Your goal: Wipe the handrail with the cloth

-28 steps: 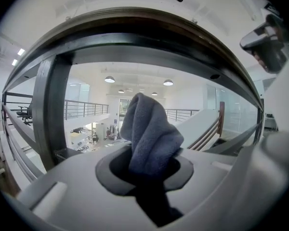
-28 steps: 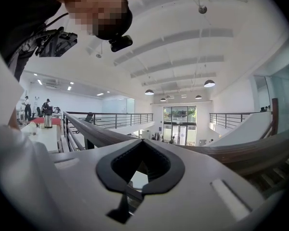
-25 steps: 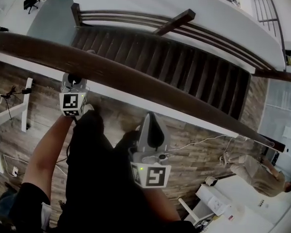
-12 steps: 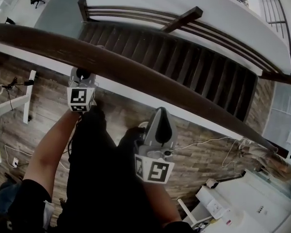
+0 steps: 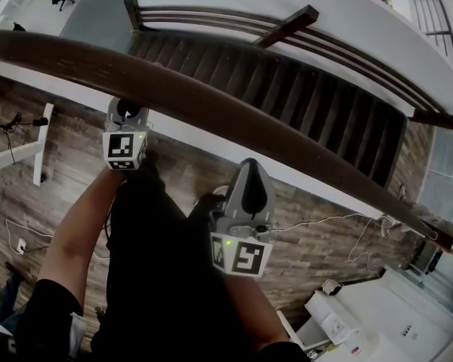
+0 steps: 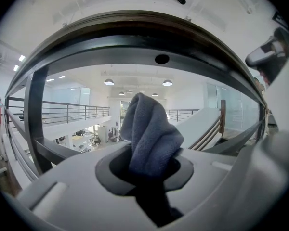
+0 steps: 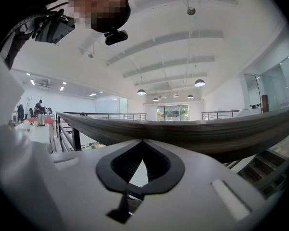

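In the head view the dark wooden handrail [image 5: 211, 108] runs from far left to near right, with a staircase [image 5: 287, 89] dropping away beyond it. The left hand-held gripper [image 5: 125, 115] sits with its tip just under the near edge of the rail. The right hand-held gripper [image 5: 246, 173] is further right, close to the rail's near side. That view does not make clear what either one holds.

The left gripper view does: its jaws are pinching a blue-grey cloth [image 6: 149, 134], which stands up in a bunched fold between them. There the handrail [image 6: 135, 28] arcs overhead, apart from the cloth's top.

In the right gripper view, the right hand-held gripper [image 7: 142, 143] has its jaws pressed together at the tips with nothing between them. The handrail [image 7: 207, 129] crosses just beyond.
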Action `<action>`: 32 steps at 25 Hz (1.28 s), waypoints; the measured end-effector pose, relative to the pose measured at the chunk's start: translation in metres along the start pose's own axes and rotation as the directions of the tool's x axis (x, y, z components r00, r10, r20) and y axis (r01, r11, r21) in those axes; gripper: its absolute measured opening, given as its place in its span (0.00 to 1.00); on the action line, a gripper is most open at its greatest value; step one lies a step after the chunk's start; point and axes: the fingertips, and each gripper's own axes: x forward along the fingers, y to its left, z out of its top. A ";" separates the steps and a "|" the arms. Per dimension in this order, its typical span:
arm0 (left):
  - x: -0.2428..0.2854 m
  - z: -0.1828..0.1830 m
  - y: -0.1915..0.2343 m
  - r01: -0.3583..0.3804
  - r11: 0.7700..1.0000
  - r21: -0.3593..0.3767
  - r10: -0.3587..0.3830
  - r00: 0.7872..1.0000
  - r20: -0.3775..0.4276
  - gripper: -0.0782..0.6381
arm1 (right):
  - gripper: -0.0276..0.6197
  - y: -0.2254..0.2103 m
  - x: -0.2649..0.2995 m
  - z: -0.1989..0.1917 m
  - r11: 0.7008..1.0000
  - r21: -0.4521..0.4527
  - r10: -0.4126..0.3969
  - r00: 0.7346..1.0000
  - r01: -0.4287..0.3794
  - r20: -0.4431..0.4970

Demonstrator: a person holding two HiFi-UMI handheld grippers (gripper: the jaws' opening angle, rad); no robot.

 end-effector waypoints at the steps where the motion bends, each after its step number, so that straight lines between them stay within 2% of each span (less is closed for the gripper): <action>1: 0.000 0.000 -0.002 -0.005 1.000 0.003 0.005 1.000 0.001 0.21 | 0.05 -0.004 -0.001 -0.001 1.000 -0.004 0.003 1.000 -0.003 -0.003; 5: 0.001 -0.004 -0.014 -0.003 1.000 0.025 0.003 1.000 -0.009 0.21 | 0.05 -0.024 -0.007 -0.003 1.000 -0.012 0.003 1.000 -0.003 -0.007; 9: 0.004 -0.004 -0.026 -0.010 1.000 0.000 0.010 1.000 -0.024 0.21 | 0.05 -0.041 -0.011 -0.006 1.000 -0.006 0.008 1.000 -0.008 -0.014; 23: 0.012 -0.015 -0.085 0.012 1.000 0.009 -0.012 0.997 -0.072 0.21 | 0.05 -0.090 -0.036 -0.010 1.000 -0.013 0.015 0.999 -0.015 -0.040; 32: 0.013 -0.014 -0.132 0.028 1.000 0.006 -0.027 0.998 -0.060 0.21 | 0.05 -0.112 -0.057 -0.017 1.000 -0.005 0.008 0.999 -0.008 -0.042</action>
